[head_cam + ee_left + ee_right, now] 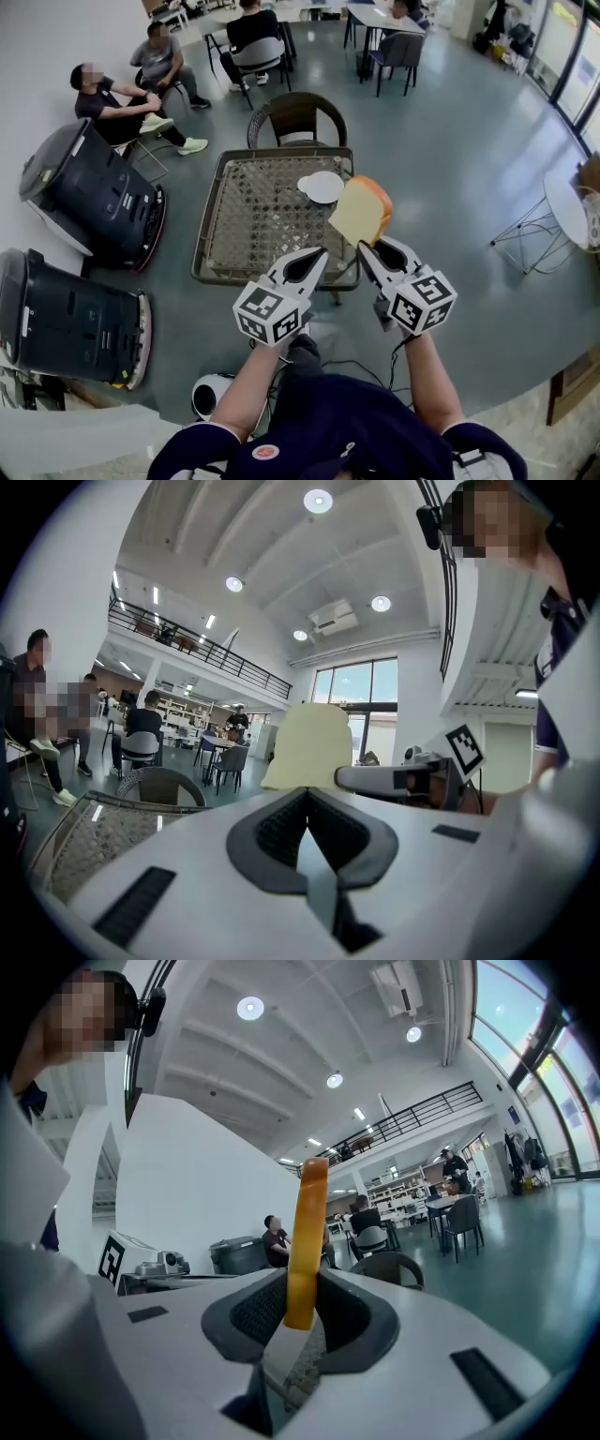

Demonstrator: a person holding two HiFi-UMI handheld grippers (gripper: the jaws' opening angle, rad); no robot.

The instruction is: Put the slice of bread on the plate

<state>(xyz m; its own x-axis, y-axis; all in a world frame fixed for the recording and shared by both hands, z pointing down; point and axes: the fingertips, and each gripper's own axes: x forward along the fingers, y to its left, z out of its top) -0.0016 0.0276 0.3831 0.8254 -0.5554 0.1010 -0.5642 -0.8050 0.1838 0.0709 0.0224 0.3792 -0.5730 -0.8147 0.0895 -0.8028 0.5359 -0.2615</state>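
A slice of bread (361,211), pale with an orange crust, stands upright in my right gripper (370,246), which is shut on its lower edge. It hangs over the near right part of the woven table (246,220). A small white plate (323,187) lies on the table's far right side, just beyond the bread. In the right gripper view the bread (305,1241) shows edge-on between the pads. My left gripper (317,255) hovers beside the right one with its jaws together and nothing in them. From the left gripper view the bread (314,747) rises ahead.
A wicker chair (295,117) stands behind the table. Two dark wheeled machines (89,192) (66,319) sit on the floor to the left. Seated people and more tables fill the back. A white side table (570,211) is at the right.
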